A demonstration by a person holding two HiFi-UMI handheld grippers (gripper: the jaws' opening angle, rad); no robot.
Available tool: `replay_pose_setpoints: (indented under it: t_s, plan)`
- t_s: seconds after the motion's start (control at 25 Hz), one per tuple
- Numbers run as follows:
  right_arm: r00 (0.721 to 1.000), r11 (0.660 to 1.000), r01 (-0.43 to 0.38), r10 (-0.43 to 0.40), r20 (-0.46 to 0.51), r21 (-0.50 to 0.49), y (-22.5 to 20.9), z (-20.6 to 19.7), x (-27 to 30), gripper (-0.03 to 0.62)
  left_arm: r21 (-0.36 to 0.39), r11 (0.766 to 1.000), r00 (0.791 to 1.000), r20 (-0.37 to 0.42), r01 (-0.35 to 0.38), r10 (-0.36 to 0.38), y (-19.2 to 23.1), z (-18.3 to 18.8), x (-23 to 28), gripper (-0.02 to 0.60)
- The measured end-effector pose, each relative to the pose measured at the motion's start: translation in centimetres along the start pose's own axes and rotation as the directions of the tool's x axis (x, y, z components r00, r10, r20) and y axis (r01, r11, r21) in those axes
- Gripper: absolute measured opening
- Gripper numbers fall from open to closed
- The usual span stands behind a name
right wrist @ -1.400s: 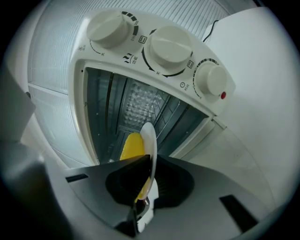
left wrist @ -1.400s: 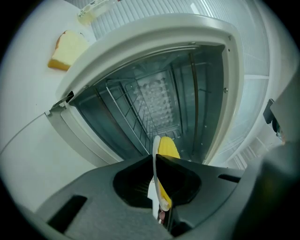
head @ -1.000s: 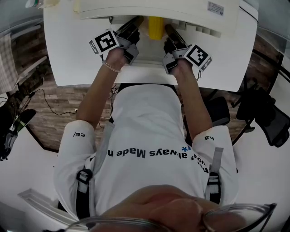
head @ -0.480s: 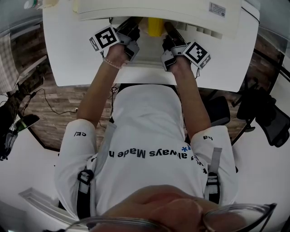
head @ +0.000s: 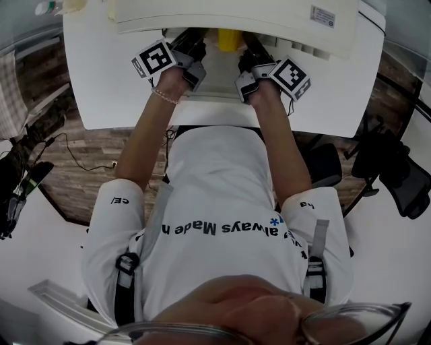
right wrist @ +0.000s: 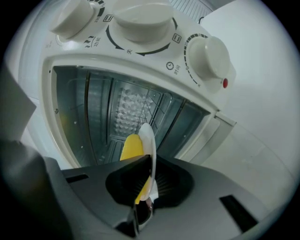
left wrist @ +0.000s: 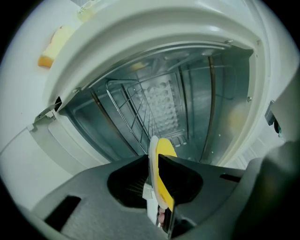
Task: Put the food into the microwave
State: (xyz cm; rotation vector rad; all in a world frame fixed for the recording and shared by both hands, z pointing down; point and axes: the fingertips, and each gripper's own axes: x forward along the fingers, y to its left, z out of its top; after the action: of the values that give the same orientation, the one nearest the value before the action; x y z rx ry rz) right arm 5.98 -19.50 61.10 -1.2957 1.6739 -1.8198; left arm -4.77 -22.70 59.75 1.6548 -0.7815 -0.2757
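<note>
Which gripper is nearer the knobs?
Right. The right gripper holds the plate on the knobs' side; the left gripper holds its opposite edge, farther from them.

A white table (head: 101, 87) carries a white microwave (head: 236, 17) at the middle of its far edge, with the cavity open toward the near edge. A small yellow-orange block (left wrist: 52, 46) lies on the table near the far left corner, just beside the microwave.

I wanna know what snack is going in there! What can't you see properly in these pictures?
- Yellow food: in the head view, the microwave top covers most of it. In the gripper views, the claws hide its lower part, so its kind is unclear.
- Plate: only its edge shows, clamped in the left claw and right claw.
- Dial markings: right gripper view, too small to read.
</note>
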Motion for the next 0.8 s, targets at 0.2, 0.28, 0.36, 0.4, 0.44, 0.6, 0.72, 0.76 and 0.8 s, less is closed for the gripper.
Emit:
replay_pose_setpoints:
  t_s: [0.2,0.28,0.36,0.4,0.44,0.6,0.72,0.76,0.8]
  plan:
    - [1.000,1.000,-0.005,0.005,0.006,0.009,0.1,0.3,0.6,0.023,-0.021,1.000,1.000,0.000,-0.003,0.003,-0.1,-1.1,-0.7,0.074]
    - [1.000,1.000,-0.010,0.010,0.007,0.015,0.2,0.4,0.8,0.023,-0.032,0.999,1.000,0.000,-0.006,0.006,-0.2,-1.7,-0.8,0.072]
    - [1.000,1.000,-0.015,0.015,0.009,0.021,0.3,0.5,0.9,0.023,-0.045,0.999,1.000,-0.002,-0.014,0.014,-0.1,-2.2,-0.8,0.069]
    - [1.000,1.000,-0.016,0.016,0.011,0.023,0.4,0.5,1.0,0.023,-0.057,0.998,1.000,0.000,-0.018,0.018,-0.1,-2.3,-0.8,0.043]
    - [1.000,1.000,-0.017,0.017,0.013,0.023,0.4,0.5,1.0,0.023,-0.075,0.997,1.000,0.007,-0.021,0.021,-0.1,-2.4,-0.8,0.038]
    - [1.000,1.000,-0.027,0.027,0.016,-0.001,0.9,0.7,1.1,0.025,-0.166,0.986,0.999,0.045,-0.016,0.024,0.1,-2.0,-0.7,0.026]
    - [0.999,0.999,-0.036,0.036,0.018,-0.006,1.0,0.7,1.1,0.025,-0.199,0.980,0.998,0.056,-0.014,0.025,0.2,-2.0,-0.5,0.023]
    - [0.999,0.999,-0.037,0.037,0.016,-0.005,1.0,0.7,1.0,0.025,-0.208,0.978,0.998,0.060,-0.012,0.025,0.2,-1.9,-0.4,0.021]
    - [0.999,0.999,-0.038,0.038,0.013,-0.002,1.0,0.6,0.9,0.025,-0.213,0.977,0.998,0.064,-0.010,0.024,0.1,-1.9,-0.3,0.021]
